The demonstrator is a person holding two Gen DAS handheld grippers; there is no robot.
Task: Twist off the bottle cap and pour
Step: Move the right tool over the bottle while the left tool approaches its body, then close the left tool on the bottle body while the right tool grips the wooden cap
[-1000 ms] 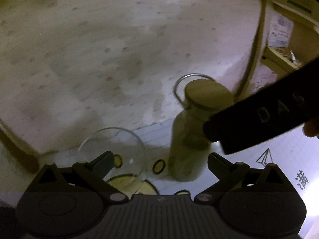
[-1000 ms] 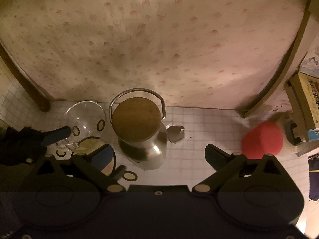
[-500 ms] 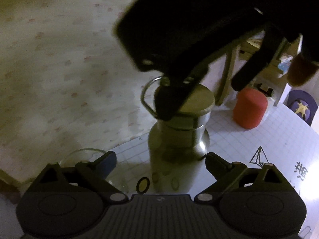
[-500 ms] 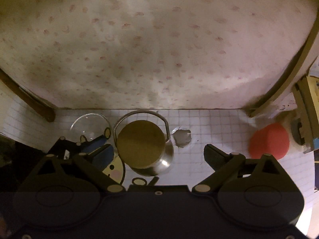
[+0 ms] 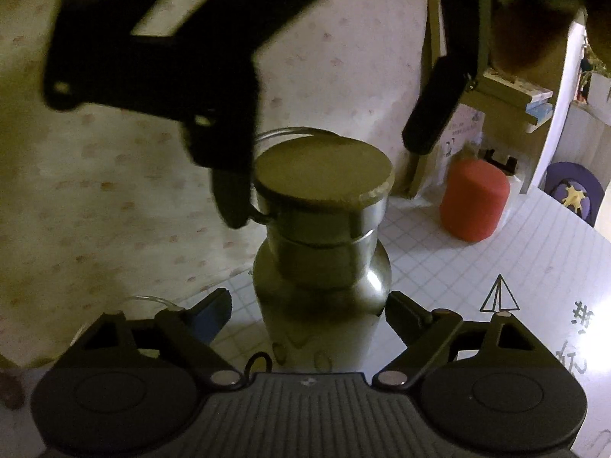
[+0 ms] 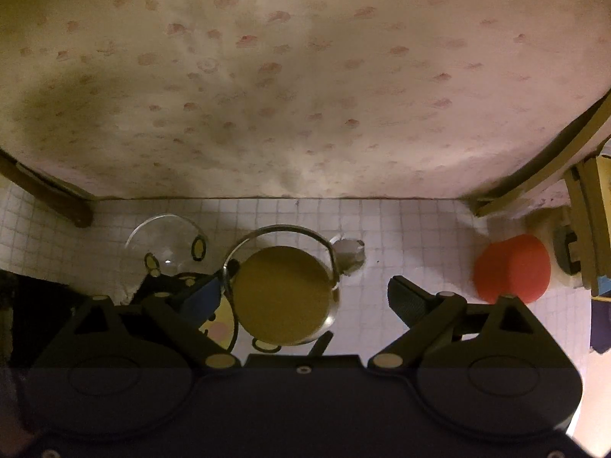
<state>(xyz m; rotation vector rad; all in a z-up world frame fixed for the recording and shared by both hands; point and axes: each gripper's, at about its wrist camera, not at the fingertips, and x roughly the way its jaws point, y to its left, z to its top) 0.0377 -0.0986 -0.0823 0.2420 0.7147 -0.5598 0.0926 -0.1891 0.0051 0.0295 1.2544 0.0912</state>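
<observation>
Grippers flank a steel bottle [image 5: 320, 294] on the gridded table [image 5: 458, 267]: left gripper [image 5: 307, 307] spread around its body, right gripper [image 6: 305, 297] spread above its cap [image 6: 282, 295].

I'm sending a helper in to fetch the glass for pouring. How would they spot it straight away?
Start at the white gridded tabletop where it meets the spotted pink cloth. A steel bottle with a round wooden cap stands there; the glass sits just left of it in the right wrist view. It alone is clear, unlike the red cylinder on the far right.
</observation>
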